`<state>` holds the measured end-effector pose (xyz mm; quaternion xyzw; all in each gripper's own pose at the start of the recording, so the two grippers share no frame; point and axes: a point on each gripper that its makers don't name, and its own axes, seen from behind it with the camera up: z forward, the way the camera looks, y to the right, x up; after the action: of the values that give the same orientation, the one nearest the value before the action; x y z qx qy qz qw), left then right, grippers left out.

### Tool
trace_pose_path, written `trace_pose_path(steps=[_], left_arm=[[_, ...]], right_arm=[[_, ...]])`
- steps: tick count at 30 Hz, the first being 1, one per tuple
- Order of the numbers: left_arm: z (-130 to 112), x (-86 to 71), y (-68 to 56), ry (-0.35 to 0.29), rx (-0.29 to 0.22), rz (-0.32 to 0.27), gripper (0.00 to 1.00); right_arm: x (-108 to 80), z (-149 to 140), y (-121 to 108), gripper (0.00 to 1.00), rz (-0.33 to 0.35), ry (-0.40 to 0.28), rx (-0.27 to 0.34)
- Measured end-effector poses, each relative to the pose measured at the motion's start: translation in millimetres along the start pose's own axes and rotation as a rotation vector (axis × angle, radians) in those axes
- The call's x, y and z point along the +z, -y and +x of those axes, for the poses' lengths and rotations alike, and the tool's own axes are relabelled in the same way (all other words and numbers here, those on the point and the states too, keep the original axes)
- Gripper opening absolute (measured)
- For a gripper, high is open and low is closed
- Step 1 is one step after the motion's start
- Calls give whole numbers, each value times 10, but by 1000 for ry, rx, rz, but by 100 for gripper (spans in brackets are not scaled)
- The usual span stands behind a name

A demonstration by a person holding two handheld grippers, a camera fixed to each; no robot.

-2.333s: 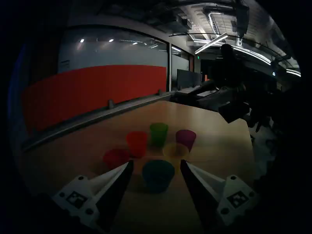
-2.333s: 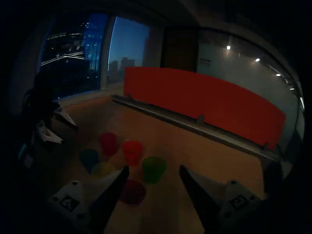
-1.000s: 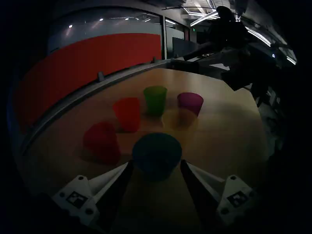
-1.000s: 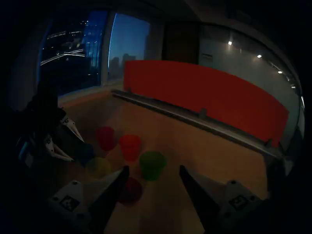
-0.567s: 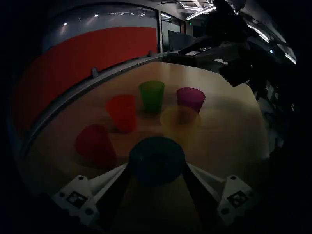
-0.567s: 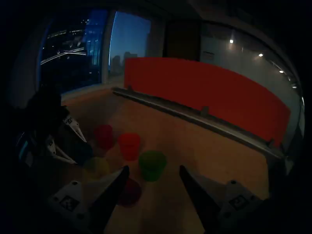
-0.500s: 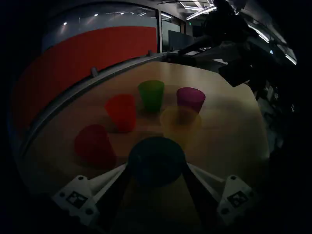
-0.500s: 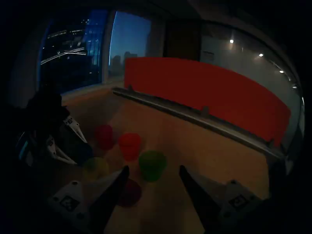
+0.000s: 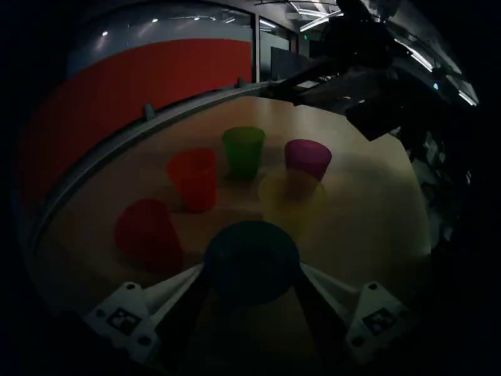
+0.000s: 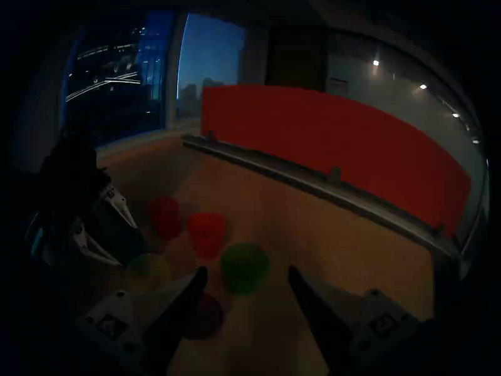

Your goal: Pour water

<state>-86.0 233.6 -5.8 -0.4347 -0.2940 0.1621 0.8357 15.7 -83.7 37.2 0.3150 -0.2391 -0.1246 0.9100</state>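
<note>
left tongs have advanced around the teal cup.

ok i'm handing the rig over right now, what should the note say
Left gripper: open, fingers either side of the blue cup, which stands on the table; contact unclear.
Right gripper: open, empty, above the table, green cup just ahead.
Other cups clustered beyond the blue one: yellow, purple, orange, red.
Done: left lined up on the blue cup.
Left to do: close, lift, pour. Too dark to see water in any cup.
</note>
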Motion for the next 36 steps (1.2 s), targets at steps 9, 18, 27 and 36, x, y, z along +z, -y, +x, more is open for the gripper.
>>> trace_pose_path(steps=[9,18,27,36], left_arm=[[-9,-26,39,-7,-17,2,86],[15,-94,54,-23,-16,8,86],[82,-204,89,-53,-23,23,85],[171,-300,147,-83,-30,44,85]], right_arm=[[284,-120,-5,99,23,61,-8],[551,-264,2,99,48,128,-7],[710,-418,58,99,68,194,-17],[886,-518,34,99,63,244,-13]])
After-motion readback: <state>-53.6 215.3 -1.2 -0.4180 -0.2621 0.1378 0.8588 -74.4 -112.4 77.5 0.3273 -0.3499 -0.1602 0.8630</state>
